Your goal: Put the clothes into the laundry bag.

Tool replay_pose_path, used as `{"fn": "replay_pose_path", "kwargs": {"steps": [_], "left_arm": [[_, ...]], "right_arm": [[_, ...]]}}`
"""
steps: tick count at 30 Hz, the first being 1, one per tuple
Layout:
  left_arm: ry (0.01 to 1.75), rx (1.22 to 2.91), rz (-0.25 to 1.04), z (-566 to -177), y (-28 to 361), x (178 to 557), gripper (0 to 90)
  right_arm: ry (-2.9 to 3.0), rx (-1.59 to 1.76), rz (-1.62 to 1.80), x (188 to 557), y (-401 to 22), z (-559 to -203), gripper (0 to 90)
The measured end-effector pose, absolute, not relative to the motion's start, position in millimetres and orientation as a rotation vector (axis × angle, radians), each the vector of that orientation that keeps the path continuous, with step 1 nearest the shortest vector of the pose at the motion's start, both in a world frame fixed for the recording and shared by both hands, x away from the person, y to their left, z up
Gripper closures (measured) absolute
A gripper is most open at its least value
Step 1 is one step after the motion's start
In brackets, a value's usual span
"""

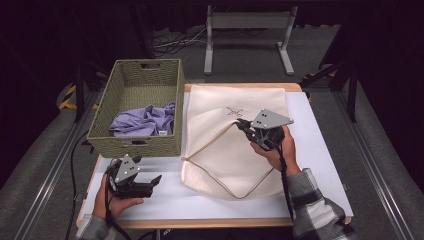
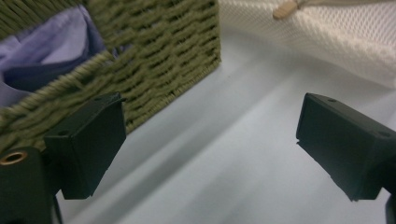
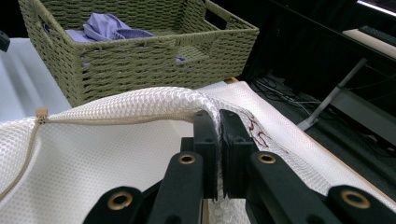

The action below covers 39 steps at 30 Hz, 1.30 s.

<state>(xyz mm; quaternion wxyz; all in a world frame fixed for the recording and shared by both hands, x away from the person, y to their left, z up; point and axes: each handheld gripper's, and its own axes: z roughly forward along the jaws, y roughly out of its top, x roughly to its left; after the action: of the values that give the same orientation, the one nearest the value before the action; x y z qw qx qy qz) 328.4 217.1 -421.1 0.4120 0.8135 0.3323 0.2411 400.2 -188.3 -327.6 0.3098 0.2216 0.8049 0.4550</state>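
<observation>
A cream mesh laundry bag (image 1: 235, 150) lies flat on the white table, its zippered edge lifted into a peak. My right gripper (image 1: 241, 123) is shut on that raised edge of the mesh bag (image 3: 140, 105), pinching the fabric between its jaws (image 3: 218, 126). A green woven basket (image 1: 140, 107) stands at the left with a lilac garment (image 1: 145, 120) inside. Near the table's front left my left gripper (image 1: 156, 181) stands open, nothing between its fingers (image 2: 88, 144), pointing toward the basket corner (image 2: 159, 56) and the bag (image 2: 327, 32).
The white table top (image 1: 320, 150) has bare room right of the bag and along the front edge. Beyond the table stands a grey metal frame (image 1: 247, 30) with cables on the floor. Dark floor rails run down both sides.
</observation>
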Motion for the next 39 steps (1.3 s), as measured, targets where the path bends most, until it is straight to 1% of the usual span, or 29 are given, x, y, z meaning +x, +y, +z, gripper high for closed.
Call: {"fn": "replay_pose_path", "kwargs": {"steps": [6,12,14,16,23,27,29,30,31,35,37,39], "left_arm": [[0.797,2.013,0.635,-402,225,337,8.3],[0.755,2.027,0.624,-378,225,363,5.7],[0.750,2.026,0.626,-376,225,365,5.0],[0.722,2.043,0.620,-368,223,375,4.8],[0.664,2.114,0.668,-347,213,410,4.2],[0.668,2.144,0.650,-343,207,437,4.7],[0.698,2.176,0.661,-344,204,449,4.7],[0.698,2.176,0.661,-344,204,449,4.7],[0.714,2.198,0.653,-347,203,459,5.2],[0.728,2.243,0.626,-345,201,470,5.8],[0.711,2.260,0.653,-340,200,475,5.9],[0.721,2.274,0.650,-338,200,481,5.9]], "right_arm": [[2.124,0.596,1.202,401,-189,-327,87.0],[2.138,0.605,1.209,402,-190,-329,86.9],[2.141,0.607,1.204,402,-190,-329,86.9],[2.144,0.602,1.198,401,-190,-329,86.9],[2.153,0.602,1.207,399,-192,-328,86.9],[2.171,0.602,1.197,401,-190,-331,86.8],[2.175,0.598,1.198,400,-190,-332,86.8],[2.175,0.598,1.198,400,-190,-332,86.8],[2.179,0.601,1.198,398,-190,-333,86.8],[2.183,0.605,1.202,398,-192,-335,86.8],[2.192,0.603,1.203,399,-192,-337,86.8],[2.199,0.600,1.200,399,-192,-339,86.8]]}}
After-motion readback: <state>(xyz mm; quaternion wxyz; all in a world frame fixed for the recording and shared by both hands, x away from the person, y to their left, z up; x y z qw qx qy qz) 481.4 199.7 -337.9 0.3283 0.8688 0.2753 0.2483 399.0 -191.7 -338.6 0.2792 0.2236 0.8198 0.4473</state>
